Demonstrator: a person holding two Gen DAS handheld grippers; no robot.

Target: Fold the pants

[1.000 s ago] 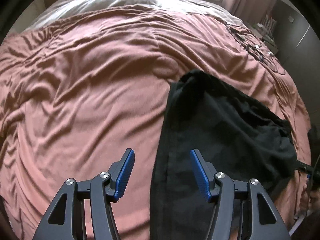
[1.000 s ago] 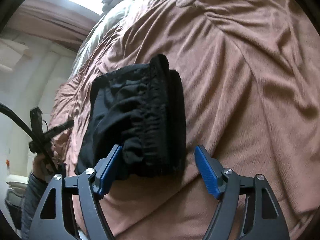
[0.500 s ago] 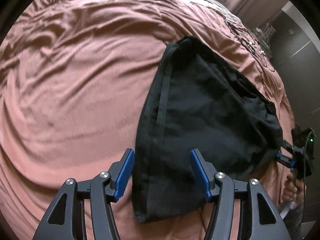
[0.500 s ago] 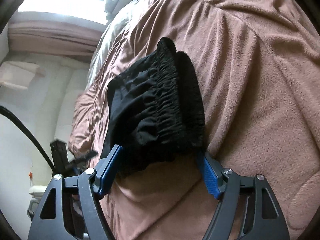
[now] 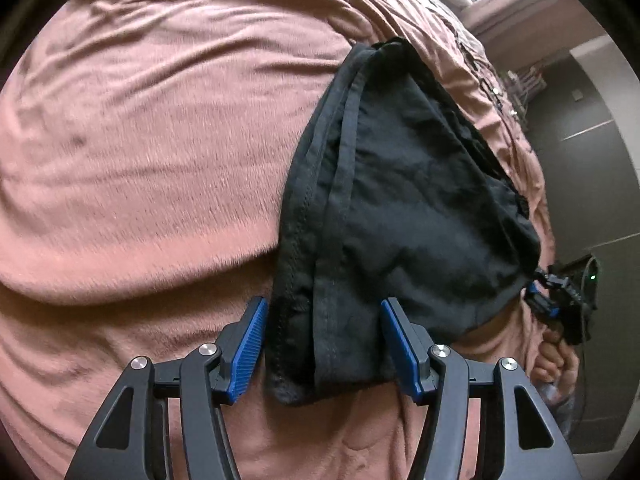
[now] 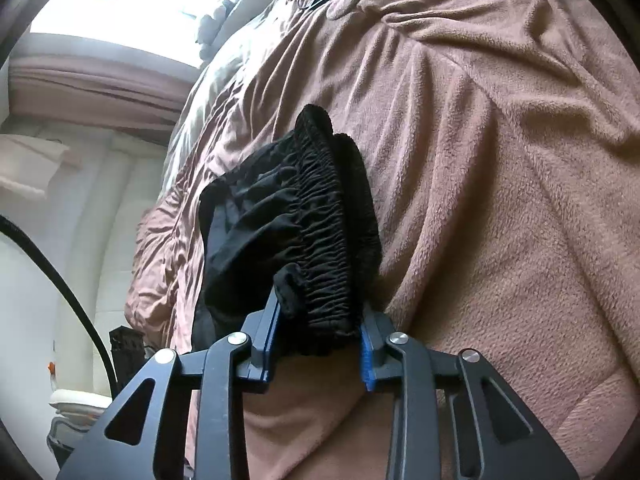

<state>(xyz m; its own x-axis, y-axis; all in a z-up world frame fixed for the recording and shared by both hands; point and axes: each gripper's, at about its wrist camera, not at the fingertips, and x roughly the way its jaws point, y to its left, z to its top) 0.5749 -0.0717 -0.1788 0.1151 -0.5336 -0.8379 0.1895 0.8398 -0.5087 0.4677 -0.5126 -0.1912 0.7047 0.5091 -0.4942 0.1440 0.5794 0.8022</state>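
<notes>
Pants (image 5: 400, 200): right gripper (image 6: 320, 344) jaws closing on waistband, left gripper (image 5: 322, 344) jaws open.

The pants (image 5: 400, 208) lay on the bed (image 5: 160, 140), hem end between the left gripper's (image 5: 322, 350) jaws, waistband between the right gripper's (image 6: 318, 346).

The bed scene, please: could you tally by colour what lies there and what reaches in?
Black: 1, the pants, folded, with the waistband end between the closing right gripper pads.
Pink: 1, the blanket.
Black and blue: 2, left gripper and right gripper.
Total: 4
</notes>
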